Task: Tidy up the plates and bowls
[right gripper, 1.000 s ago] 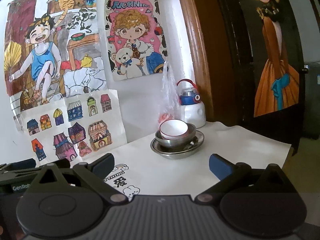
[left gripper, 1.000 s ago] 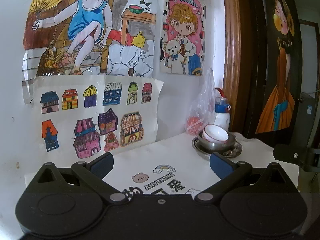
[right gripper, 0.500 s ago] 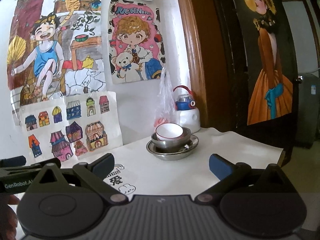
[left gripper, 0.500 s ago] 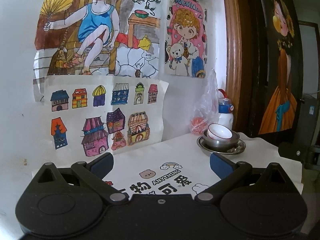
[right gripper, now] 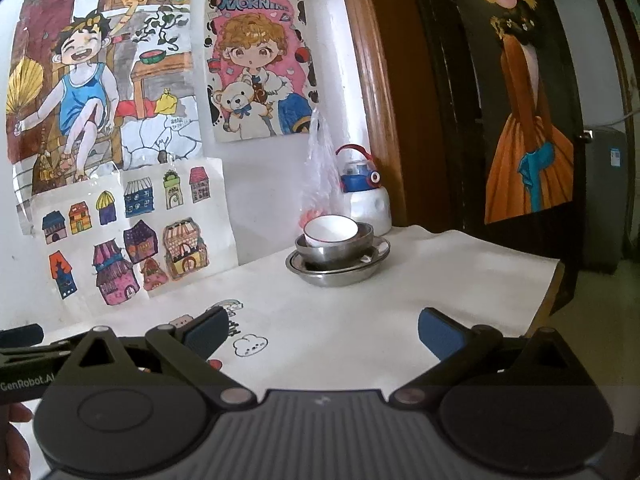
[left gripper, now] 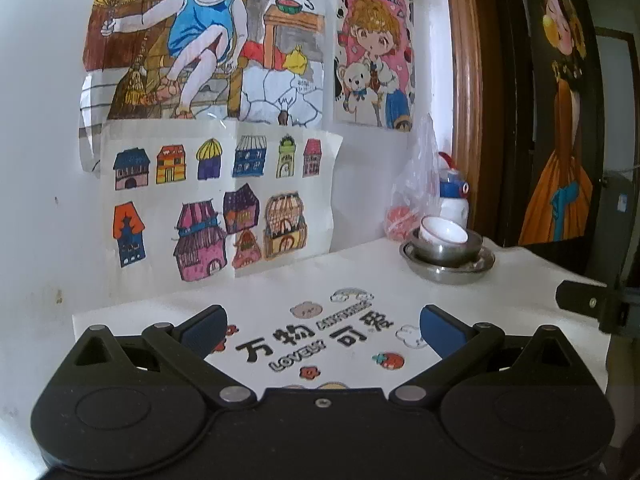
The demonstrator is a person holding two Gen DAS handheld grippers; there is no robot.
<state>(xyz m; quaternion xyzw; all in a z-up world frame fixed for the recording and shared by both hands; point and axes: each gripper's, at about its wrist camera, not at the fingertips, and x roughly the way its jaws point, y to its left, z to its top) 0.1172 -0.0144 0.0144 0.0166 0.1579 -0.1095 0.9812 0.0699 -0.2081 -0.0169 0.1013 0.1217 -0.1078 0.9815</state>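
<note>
Two hand-held grippers are hovering over a table draped in a white tablecloth (right gripper: 400, 300) printed with cartoon clouds, a rainbow and lettering. The left gripper (left gripper: 322, 326) is sitting with its blue-padded fingers spread wide, gripping nothing. The right gripper (right gripper: 322, 326) is likewise spread wide and empty.

The dishes are standing stacked at the far end of the table, near the wall and well apart from both grippers. A white ceramic bowl (right gripper: 330, 232) with a thin red rim is leaning tilted inside a steel bowl (right gripper: 336, 250), which is resting in a shallow steel plate (right gripper: 338, 274). In the left wrist view the same stack is appearing to the right of centre: white ceramic bowl (left gripper: 443, 233), steel bowl (left gripper: 450, 250), steel plate (left gripper: 448, 270).

Just behind the stack, a white water bottle (right gripper: 366, 198) with a blue and red lid is standing beside a clear plastic bag (right gripper: 320, 172). Children's coloured drawings (right gripper: 120, 120) are hanging on the white wall, and a dark door with a painted figure in an orange dress (right gripper: 528, 152) is showing on the right.
</note>
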